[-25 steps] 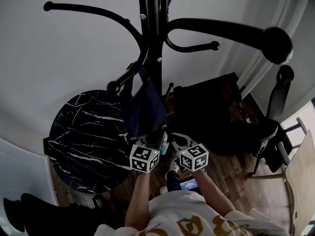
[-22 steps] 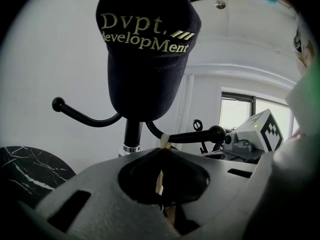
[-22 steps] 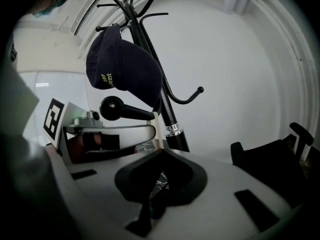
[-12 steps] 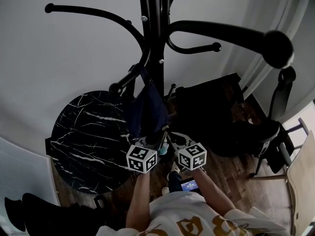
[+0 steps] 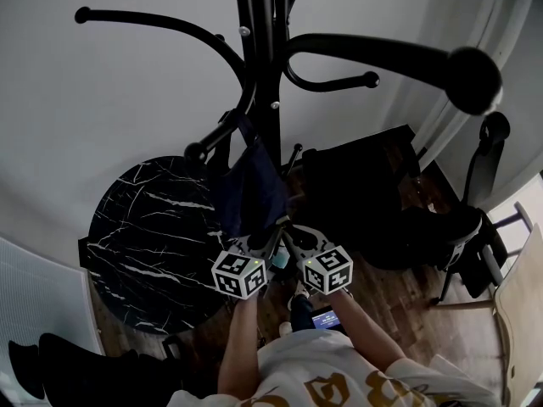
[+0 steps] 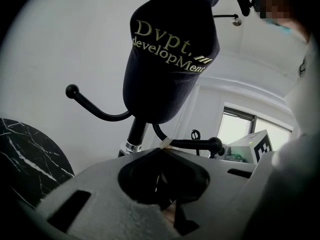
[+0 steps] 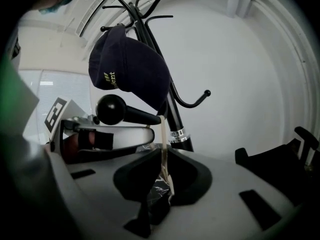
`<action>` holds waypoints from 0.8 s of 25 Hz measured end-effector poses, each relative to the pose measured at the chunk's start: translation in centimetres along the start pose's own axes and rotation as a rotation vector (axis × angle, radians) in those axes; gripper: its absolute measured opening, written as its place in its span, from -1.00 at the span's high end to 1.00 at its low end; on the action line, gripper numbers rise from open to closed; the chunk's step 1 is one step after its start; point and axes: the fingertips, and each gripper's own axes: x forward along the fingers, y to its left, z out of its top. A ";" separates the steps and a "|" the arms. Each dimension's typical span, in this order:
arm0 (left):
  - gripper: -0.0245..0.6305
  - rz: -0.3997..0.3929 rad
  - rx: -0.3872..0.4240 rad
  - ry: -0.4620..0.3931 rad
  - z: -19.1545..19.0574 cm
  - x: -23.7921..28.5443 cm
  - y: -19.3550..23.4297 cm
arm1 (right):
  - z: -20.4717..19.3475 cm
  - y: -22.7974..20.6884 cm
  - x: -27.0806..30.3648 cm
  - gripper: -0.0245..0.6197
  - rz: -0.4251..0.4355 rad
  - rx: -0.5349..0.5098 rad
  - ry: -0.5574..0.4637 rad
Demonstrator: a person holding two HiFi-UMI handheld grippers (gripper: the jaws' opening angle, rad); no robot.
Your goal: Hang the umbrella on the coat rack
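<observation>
The coat rack (image 5: 268, 100) fills our view, with a dark cap (image 5: 250, 189) hanging from one low hook. Under the cap our two tools sit close together. The left tool (image 5: 265, 244) is pressed together, with the pale strap (image 7: 163, 149) at its tips. The right tool (image 5: 297, 241) pinches that same strap. Of the umbrella (image 7: 156, 194) we see only some dark crinkled fabric low in the right jaws; the rest is hidden beneath the tools.

The strap runs up to a ball-ended hook arm (image 7: 140, 116) and touches it, but we cannot tell whether it is over the arm. We judge the loop should be held wide between both tools and lifted past the ball. It can then slide toward the pole, clear of the cap, and we let go only once the weight settles.
</observation>
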 end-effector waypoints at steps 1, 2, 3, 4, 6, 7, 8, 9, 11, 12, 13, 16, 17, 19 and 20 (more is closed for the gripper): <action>0.86 0.000 -0.001 -0.001 0.0 0.0 0.0 | 0.0 -0.1 0.0 0.81 -0.008 -0.006 0.002; 0.86 0.000 -0.003 -0.002 0.0 0.0 0.0 | 0.0 -0.2 0.1 0.82 -0.015 -0.010 0.004; 0.86 0.000 -0.005 -0.003 0.0 0.0 0.0 | 0.0 -0.2 0.2 0.81 -0.019 -0.014 0.007; 0.86 0.000 -0.008 -0.004 0.0 0.0 0.0 | -0.1 -0.2 0.3 0.81 -0.023 -0.017 0.011; 0.86 -0.002 -0.015 -0.005 0.0 0.0 0.0 | -0.2 -0.4 0.6 0.80 -0.032 -0.022 0.019; 0.86 -0.003 -0.016 -0.005 0.0 0.0 0.0 | -0.3 -0.5 0.7 0.80 -0.038 -0.022 0.022; 0.86 -0.004 -0.017 -0.005 0.0 0.0 0.0 | -0.4 -0.7 0.8 0.80 -0.046 -0.023 0.025; 0.86 -0.004 -0.017 -0.006 0.0 0.0 0.0 | -0.4 -0.8 0.9 0.81 -0.054 -0.025 0.028; 0.86 -0.004 -0.018 -0.007 0.0 0.0 -0.1 | -0.4 -0.9 1.1 0.85 -0.063 -0.032 0.036; 0.86 -0.004 -0.020 -0.009 -0.1 0.0 -0.1 | -0.4 -0.9 1.1 0.86 -0.064 -0.036 0.041; 0.86 -0.004 -0.021 -0.009 -0.1 0.0 -0.1 | -0.4 -0.9 1.1 0.87 -0.064 -0.037 0.044; 0.86 -0.008 -0.033 -0.014 -0.1 -0.1 -0.1 | -0.4 -0.9 0.9 0.88 -0.062 -0.013 0.038; 0.86 -0.011 -0.043 -0.019 -0.1 -0.1 -0.1 | -0.3 -0.9 0.7 0.88 -0.060 -0.004 0.036; 0.86 -0.017 -0.059 -0.027 -0.1 -0.1 -0.2 | -0.3 -0.8 0.5 0.88 -0.059 0.007 0.034; 0.86 -0.018 -0.061 -0.029 -0.1 -0.1 -0.2 | -0.3 -0.7 0.4 0.88 -0.058 0.013 0.033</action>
